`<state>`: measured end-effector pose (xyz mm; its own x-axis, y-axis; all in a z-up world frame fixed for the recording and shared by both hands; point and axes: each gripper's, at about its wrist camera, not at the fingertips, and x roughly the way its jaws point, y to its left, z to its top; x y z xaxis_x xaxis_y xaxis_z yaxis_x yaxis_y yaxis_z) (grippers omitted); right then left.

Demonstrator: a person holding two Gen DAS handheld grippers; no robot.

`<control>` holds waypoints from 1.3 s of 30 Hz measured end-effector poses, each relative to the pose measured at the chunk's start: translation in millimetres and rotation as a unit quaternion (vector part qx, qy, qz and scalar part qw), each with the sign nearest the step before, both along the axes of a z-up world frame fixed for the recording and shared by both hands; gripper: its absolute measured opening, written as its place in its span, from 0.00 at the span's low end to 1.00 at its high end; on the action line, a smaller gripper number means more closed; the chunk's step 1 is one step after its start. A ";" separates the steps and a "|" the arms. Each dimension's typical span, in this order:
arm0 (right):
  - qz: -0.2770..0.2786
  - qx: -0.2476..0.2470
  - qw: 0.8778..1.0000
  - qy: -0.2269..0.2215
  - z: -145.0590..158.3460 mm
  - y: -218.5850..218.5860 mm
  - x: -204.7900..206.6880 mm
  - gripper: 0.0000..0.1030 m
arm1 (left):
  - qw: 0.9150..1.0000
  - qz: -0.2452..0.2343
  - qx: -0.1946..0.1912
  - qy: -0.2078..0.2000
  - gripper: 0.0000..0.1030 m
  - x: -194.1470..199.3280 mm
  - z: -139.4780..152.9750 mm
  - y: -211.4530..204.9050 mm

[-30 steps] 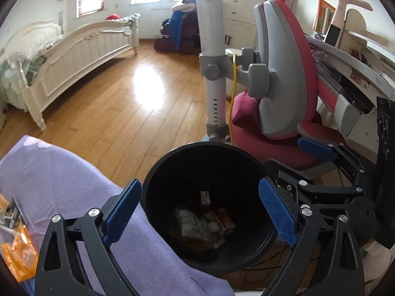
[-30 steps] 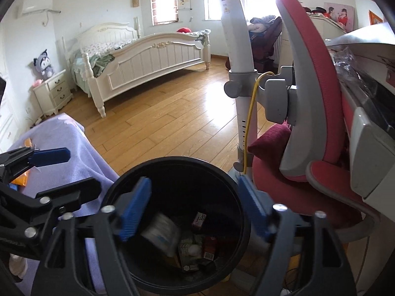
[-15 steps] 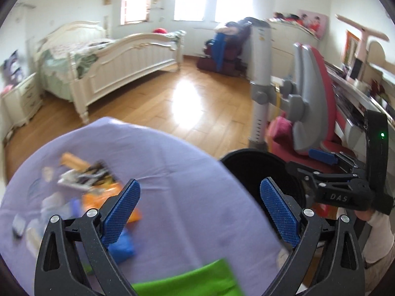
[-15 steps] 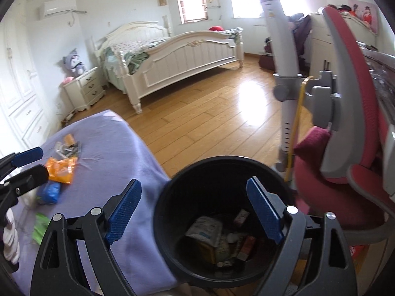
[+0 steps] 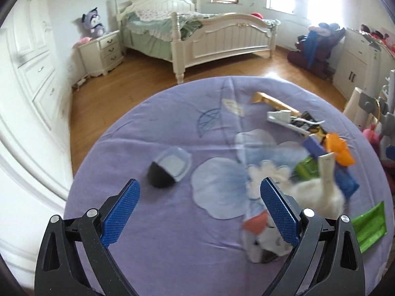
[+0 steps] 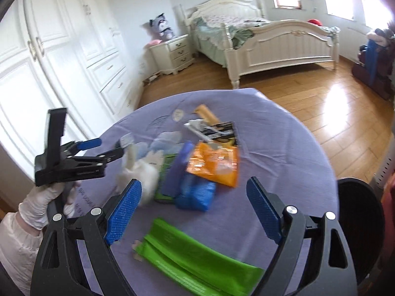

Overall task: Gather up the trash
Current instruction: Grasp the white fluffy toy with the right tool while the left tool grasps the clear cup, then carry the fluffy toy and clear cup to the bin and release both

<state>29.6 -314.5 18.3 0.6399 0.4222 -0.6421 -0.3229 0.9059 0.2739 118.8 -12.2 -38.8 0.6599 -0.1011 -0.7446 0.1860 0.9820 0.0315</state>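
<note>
Above the purple-clothed counter (image 6: 284, 148), both tools, left (image 5: 198, 198) and right (image 6: 193, 208), gape empty, wrappers (image 6: 214, 165) still uncollected beside the bin (image 6: 358, 212).

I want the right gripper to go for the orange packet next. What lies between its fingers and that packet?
In the right wrist view, a crumpled blue wrapper lies between the open right gripper and the orange packet, touching the packet's near edge. The green wrapper sits nearer, under the fingers.
</note>
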 end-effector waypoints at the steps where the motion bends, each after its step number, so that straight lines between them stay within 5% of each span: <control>1: 0.016 -0.002 1.000 0.005 -0.7 14.4 5.2 0.83 | 1.000 0.005 0.002 0.005 0.93 5.6 -3.7 10.8; 5: 0.075 -0.030 0.997 0.021 -9.8 71.6 21.9 0.83 | 1.000 -0.009 -0.003 0.028 0.91 26.0 -17.3 33.1; 7: 0.091 -0.054 0.994 0.034 -19.9 94.2 31.7 0.76 | 0.998 -0.017 -0.025 0.051 0.81 37.4 -22.6 39.4; 12: 0.100 -0.139 0.984 0.048 -49.1 129.2 43.8 0.67 | 0.999 -0.023 -0.006 0.045 0.69 57.3 -26.2 32.4; 14: 0.105 -0.141 0.984 0.040 -52.2 129.0 42.7 0.64 | 0.999 -0.033 -0.005 0.030 0.53 58.6 -25.5 27.1; 15: 0.106 -0.133 0.985 0.044 -51.7 125.4 42.5 0.59 | 0.999 -0.036 -0.005 0.028 0.45 60.4 -24.4 26.1; 18: 0.104 -0.089 0.989 0.049 -44.0 109.1 38.4 0.49 | 0.999 -0.038 -0.017 0.028 0.45 60.0 -22.1 27.8; 21: 0.090 -0.047 0.995 0.020 -28.8 87.5 22.7 0.49 | 0.997 -0.040 -0.062 0.031 0.45 52.7 -19.2 30.2; 26: 0.028 -0.013 0.999 -0.032 -4.6 37.5 -3.6 0.49 | 0.995 -0.063 -0.078 -0.002 0.45 17.5 0.3 7.1; 32: -0.069 -0.019 0.995 -0.073 15.2 -34.6 -21.7 0.49 | 0.987 -0.123 -0.091 -0.041 0.45 -21.2 42.6 -66.9; 39: -0.158 -0.028 0.983 -0.090 24.9 -109.5 -49.0 0.49 | 0.967 -0.224 -0.102 -0.068 0.45 -57.7 73.3 -176.3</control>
<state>-19.4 -424.1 43.2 0.8385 0.1510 -0.5235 -0.0610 0.9808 0.1851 61.1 -188.5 34.5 0.6060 -0.5345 -0.5892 0.6016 0.7925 -0.1000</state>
